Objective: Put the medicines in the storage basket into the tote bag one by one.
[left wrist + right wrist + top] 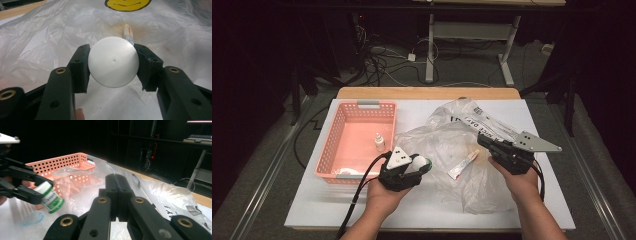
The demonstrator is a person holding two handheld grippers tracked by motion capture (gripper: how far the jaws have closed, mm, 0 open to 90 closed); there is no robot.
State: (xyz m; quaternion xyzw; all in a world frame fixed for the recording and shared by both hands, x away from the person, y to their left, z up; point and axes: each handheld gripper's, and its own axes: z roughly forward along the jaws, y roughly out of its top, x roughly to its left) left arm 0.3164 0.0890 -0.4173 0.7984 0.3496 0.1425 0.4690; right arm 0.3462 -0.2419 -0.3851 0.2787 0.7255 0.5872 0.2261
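Bottle [113,62] sits pinched across its base by left gripper [412,167] jaws for transfer to basket [339,122]; right gripper [484,141] jaws, pressed together, pin bag [447,137].

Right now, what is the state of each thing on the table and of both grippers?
left gripper: shut on the white bottle.
white bottle: held off the table, green label.
right gripper: shut, empty.
plastic bag: crumpled, lying flat.
tube: lying on the bag.
pink basket: upright, with a small dropper bottle standing inside.
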